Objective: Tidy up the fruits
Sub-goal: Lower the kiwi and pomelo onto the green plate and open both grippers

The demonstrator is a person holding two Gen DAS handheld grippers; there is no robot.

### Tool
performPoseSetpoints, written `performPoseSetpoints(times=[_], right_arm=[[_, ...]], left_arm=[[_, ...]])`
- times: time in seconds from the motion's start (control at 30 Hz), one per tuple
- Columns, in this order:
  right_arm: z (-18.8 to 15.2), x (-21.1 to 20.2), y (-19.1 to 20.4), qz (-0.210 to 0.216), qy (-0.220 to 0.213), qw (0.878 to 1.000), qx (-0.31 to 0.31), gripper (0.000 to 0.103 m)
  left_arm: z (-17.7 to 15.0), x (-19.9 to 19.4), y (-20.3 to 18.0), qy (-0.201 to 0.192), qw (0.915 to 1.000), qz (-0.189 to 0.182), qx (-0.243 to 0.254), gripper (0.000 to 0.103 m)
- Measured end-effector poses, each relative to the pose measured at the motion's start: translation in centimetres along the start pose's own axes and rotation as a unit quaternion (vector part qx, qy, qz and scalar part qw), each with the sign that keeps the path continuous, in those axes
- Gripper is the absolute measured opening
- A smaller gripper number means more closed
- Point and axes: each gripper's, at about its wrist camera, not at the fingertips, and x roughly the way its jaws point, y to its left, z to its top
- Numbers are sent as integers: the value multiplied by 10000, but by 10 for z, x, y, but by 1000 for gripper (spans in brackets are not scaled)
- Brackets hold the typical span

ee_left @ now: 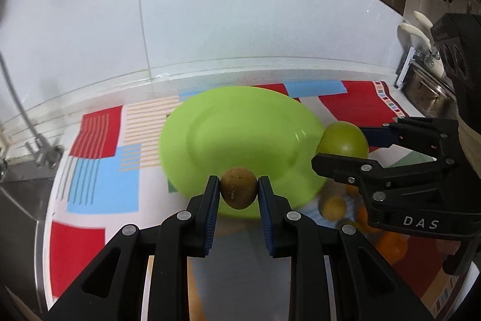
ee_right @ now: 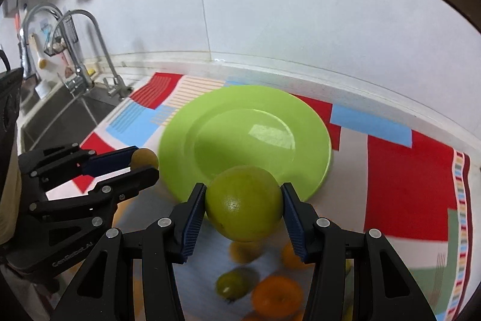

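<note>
Small brown fruit (ee_left: pixel 239 188) pinched tight in left gripper (ee_left: pixel 239 192), green citrus (ee_right: pixel 244 203) clamped in right gripper (ee_right: pixel 244 208), both near green plate (ee_right: pixel 312 125) rim. Lower onto bare centre, spaced apart, before releasing.

The right claw (ee_right: pixel 244 212) grips a green fruit (ee_right: pixel 244 202) above the near rim of a green plate (ee_right: pixel 210 116). At left, the left claw (ee_right: pixel 144 163) pinches a small brown fruit (ee_right: pixel 146 158).
</note>
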Motion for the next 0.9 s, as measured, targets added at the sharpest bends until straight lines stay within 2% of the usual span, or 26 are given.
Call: performPoseSetpoints(times=[0.37, 0.43, 0.47, 0.5, 0.57, 0.7, 0.77, 0.83, 0.9], right_arm=[[18, 49, -22, -9, 386, 9992, 98, 51], [20, 57, -23, -10, 438, 9989, 137, 51], [20, 59, -24, -26, 464, 9988, 158, 52], [20, 58, -25, -45, 440, 9989, 180, 56], [21, 54, -27, -106, 364, 9990, 256, 61], [17, 31, -28, -236, 96, 9989, 406, 61], [13, 13, -27, -384, -98, 9983, 426, 62], [8, -2, -26, -477, -255, 9975, 457, 68], [2, -21, -26, -568, -474, 9957, 561, 70]], left_arm=[[14, 51, 8, 318, 9994, -119, 117, 26], [15, 53, 9, 317, 9994, -81, 132, 32], [15, 53, 10, 314, 9994, -66, 112, 39], [15, 52, 11, 297, 9995, -57, 67, 43], [16, 47, 12, 269, 9996, -34, 24, 44], [15, 27, 12, 126, 9998, 115, -56, 58], [15, 15, 10, 51, 9999, 140, -64, 61], [13, 1, 4, -41, 9998, 172, -32, 68], [10, -13, -2, -142, 9997, 194, 5, 72]])
